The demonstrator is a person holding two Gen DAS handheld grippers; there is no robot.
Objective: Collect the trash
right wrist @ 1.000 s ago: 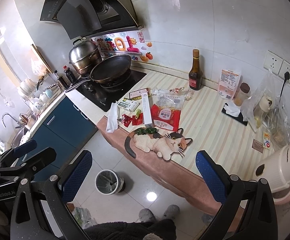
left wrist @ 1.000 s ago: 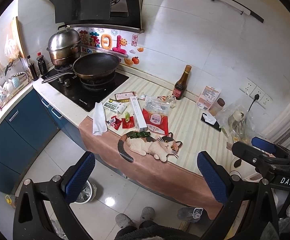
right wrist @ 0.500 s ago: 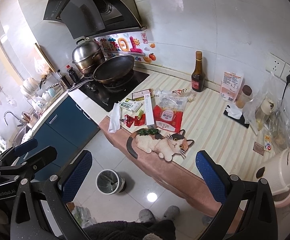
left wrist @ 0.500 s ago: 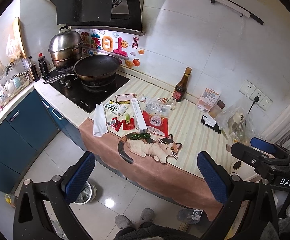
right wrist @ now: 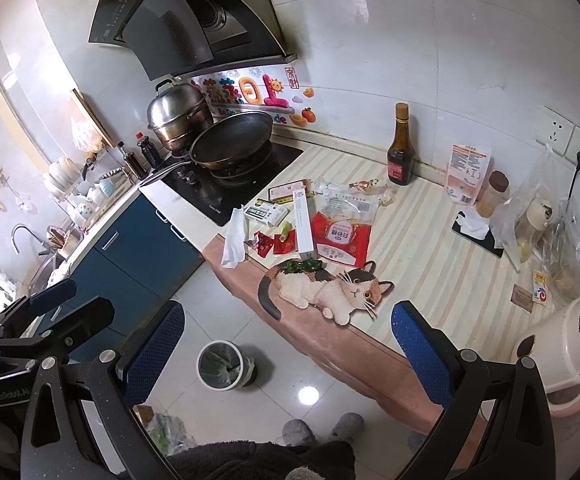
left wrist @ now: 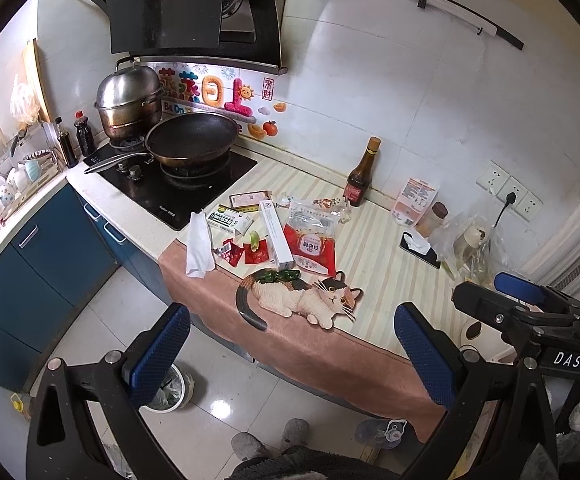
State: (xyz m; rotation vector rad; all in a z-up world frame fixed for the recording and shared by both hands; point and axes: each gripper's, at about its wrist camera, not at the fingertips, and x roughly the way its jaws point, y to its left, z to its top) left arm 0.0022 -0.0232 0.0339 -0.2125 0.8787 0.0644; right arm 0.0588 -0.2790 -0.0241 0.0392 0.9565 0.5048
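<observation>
Brown bottle (left wrist: pixel 362 174) behind wrappers (left wrist: pixel 245 251).

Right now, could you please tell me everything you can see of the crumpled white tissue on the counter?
The white tissue is a soft, creased sheet of paper, folded lengthwise into a long strip. It lies flat at the counter's front edge, its near end on the pinkish-brown cloth and its far end pointing toward the black cooktop. Small red wrappers sit right beside it, and a green-and-white box is near its far end. Neither gripper touches it.
</observation>
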